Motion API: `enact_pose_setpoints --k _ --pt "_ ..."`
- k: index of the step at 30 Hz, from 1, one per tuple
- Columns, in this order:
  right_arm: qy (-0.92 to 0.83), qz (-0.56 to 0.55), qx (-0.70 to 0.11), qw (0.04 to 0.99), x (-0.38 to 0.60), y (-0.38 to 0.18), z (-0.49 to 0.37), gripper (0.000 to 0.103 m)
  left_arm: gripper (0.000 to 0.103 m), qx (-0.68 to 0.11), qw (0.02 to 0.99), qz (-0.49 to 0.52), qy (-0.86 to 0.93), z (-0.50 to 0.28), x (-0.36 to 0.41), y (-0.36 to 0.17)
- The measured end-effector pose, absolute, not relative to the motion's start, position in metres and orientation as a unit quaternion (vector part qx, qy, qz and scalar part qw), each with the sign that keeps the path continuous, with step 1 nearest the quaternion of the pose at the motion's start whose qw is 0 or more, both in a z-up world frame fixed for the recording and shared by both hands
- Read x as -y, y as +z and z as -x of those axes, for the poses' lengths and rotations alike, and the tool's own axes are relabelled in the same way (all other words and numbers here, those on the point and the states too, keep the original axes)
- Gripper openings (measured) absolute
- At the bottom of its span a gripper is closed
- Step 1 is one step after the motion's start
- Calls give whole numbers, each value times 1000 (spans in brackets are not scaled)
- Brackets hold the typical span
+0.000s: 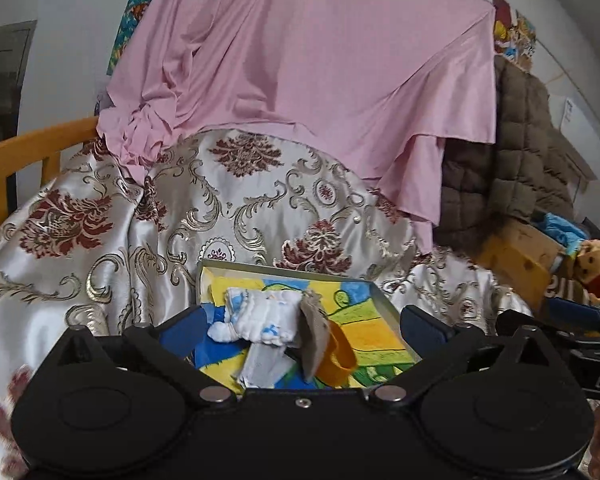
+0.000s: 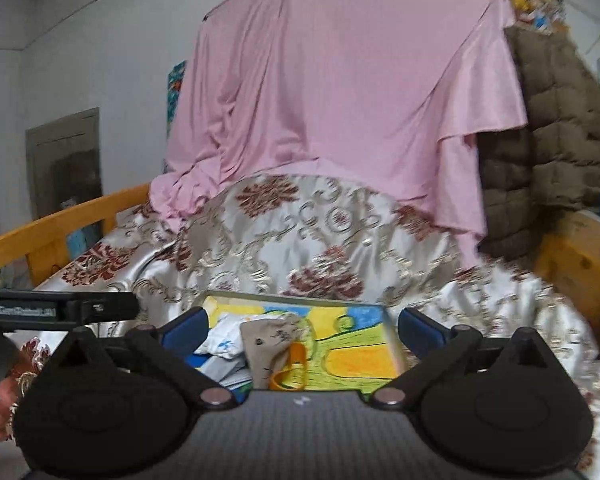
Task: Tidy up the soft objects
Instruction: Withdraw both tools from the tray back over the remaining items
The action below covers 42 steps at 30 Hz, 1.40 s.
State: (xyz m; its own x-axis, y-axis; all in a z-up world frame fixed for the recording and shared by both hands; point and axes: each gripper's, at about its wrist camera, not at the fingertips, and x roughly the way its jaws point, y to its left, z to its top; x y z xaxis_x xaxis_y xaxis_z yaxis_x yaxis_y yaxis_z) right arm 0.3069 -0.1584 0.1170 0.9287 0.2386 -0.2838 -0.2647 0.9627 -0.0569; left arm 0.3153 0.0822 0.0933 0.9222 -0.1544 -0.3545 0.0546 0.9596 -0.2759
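A shallow tray point(image 1: 284, 270) point(image 2: 296, 294) lined with a yellow, blue and green drawing rests on a satin floral bedspread point(image 1: 100, 220). Inside it lie a white cloth with blue prints point(image 1: 264, 316) point(image 2: 224, 340), a beige cloth piece point(image 1: 312, 328) point(image 2: 268, 340) with an orange strap point(image 1: 340, 354) point(image 2: 296, 364), and a grey folded piece point(image 1: 264, 360) point(image 2: 228, 368). My left gripper point(image 1: 306, 330) is open and raised in front of the tray, its blue-padded fingers point(image 1: 188, 332) wide apart and touching nothing. My right gripper point(image 2: 305, 326) is open beside it, likewise empty.
A pink sheet point(image 1: 300, 60) hangs behind the bedspread. A brown quilted coat point(image 1: 520, 152) hangs at the right above a cardboard box point(image 1: 516, 252). A wooden bed rail point(image 1: 28, 148) runs along the left. A hand point(image 2: 0, 412) shows at the lower left.
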Motion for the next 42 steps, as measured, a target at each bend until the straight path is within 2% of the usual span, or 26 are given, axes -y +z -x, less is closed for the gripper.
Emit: enact_pose_setpoints --k 7,21,42 --pt "108 23 -113 987 176 119 -247 103 102 -159 978 125 -54 -248 -68 104" --pt "100 -22 -103 989 203 93 -151 103 102 -149 980 118 -54 -145 -46 83" --pt "63 2 -96 993 204 38 -84 103 102 -165 982 70 -56 -94 -25 43"
